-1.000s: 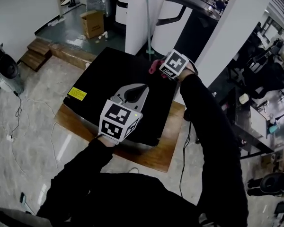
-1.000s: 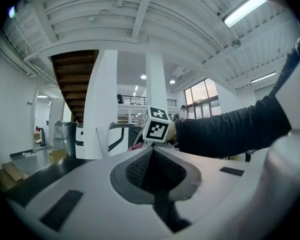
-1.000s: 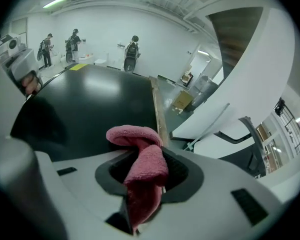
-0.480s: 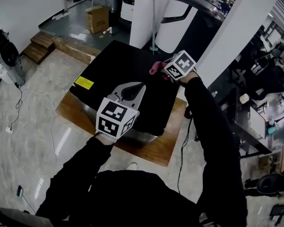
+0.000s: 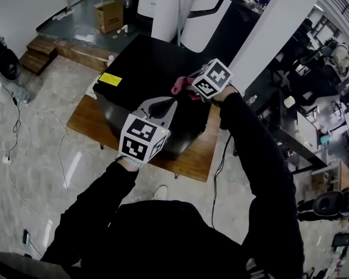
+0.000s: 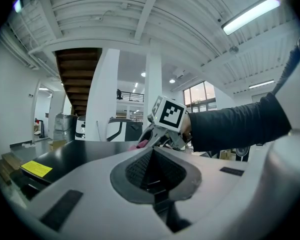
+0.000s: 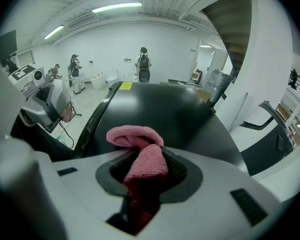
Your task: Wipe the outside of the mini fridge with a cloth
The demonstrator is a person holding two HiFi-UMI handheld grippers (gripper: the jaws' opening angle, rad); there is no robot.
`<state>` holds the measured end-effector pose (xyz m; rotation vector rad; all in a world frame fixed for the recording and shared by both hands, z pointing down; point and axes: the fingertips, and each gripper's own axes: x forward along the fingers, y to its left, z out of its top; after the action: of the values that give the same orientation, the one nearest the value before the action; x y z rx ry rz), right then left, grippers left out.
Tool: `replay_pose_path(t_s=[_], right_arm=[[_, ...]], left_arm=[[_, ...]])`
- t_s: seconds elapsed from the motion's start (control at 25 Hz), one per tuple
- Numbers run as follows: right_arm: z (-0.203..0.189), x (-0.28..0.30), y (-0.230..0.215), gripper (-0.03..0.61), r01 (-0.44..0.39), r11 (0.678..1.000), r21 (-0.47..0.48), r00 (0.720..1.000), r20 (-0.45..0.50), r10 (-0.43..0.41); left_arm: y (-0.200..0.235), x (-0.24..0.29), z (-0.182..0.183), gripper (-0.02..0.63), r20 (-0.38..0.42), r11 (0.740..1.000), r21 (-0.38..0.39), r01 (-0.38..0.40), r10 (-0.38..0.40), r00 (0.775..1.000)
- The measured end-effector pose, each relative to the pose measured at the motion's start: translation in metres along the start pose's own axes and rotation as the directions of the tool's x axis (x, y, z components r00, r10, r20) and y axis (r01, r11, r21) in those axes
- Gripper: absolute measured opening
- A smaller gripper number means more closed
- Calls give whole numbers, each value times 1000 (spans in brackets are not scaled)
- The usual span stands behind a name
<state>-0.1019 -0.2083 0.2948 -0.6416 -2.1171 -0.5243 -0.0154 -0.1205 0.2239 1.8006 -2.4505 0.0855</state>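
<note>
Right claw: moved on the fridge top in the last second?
Yes. Against the yellow sticker, the right claw and cloth came toward the person.

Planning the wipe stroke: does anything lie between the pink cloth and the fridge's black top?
Nothing visible does. The right gripper holds the pink cloth over the bare top of the mini fridge; the left gripper sits aside.

sleeves (image 5: 262,156) black | left claw (image 5: 173,103), right claw (image 5: 189,86) grey | cubes (image 5: 141,141): black-white markers

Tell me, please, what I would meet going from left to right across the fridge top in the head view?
Yellow label, left tongs, pink cloth, right tongs.
</note>
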Motion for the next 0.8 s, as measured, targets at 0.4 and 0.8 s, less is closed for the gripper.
replay_pose_path(t_s=[0.4, 0.8], right_arm=[[-1, -17, 94, 114, -98, 995, 12, 995, 12, 98], [23, -95, 119, 127, 75, 997, -4, 882, 467, -65]], left_arm=[[-35, -48, -33, 6, -15, 999, -28, 16, -16, 1000], [-45, -63, -23, 6, 65, 994, -51, -97, 100, 993]])
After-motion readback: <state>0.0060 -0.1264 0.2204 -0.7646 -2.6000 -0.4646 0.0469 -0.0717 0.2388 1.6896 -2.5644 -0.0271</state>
